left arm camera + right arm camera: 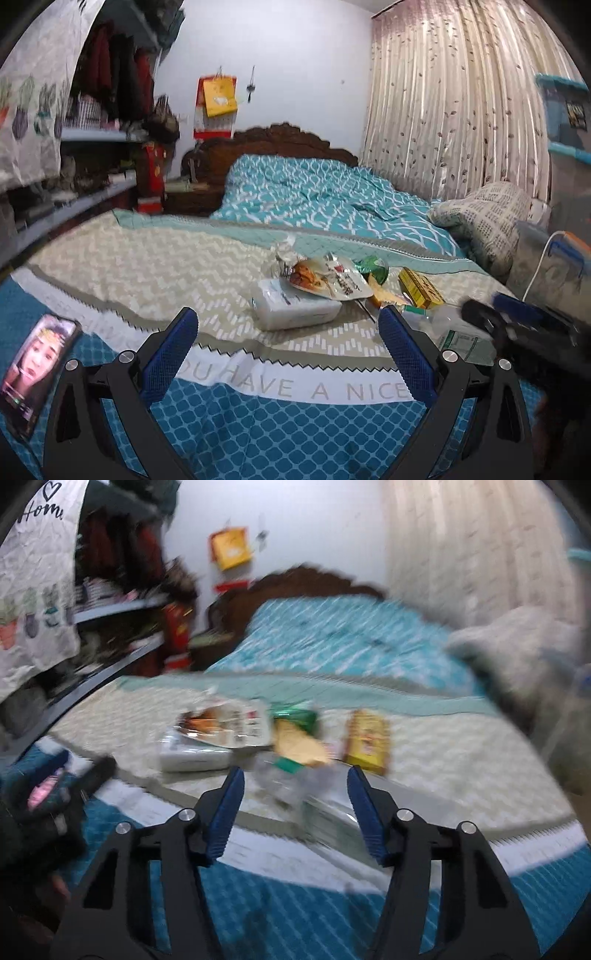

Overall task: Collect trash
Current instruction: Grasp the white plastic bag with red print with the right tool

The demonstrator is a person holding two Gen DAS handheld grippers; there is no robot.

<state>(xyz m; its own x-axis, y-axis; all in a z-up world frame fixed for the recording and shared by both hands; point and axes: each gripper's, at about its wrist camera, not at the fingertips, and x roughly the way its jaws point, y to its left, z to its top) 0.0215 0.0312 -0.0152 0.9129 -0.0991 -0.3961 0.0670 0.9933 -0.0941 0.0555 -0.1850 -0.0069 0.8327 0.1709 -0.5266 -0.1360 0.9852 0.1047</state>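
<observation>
Blue-padded left tongs (288, 354) stand wide apart over the bed (314, 184), nothing between them. At their twelve o'clock a white tissue pack (295, 306) lies on the zigzag blanket (147, 266), a printed snack wrapper (325, 277) resting on top. Green foil (373, 267) and a yellow box (419, 288) sit toward one o'clock. A phone (35, 369) lies at nine o'clock. Right tongs (295, 808) are partly spread, astride a clear plastic bottle (317, 808); blur hides whether the pads touch it. A curtain (461, 110) hangs at two o'clock.
</observation>
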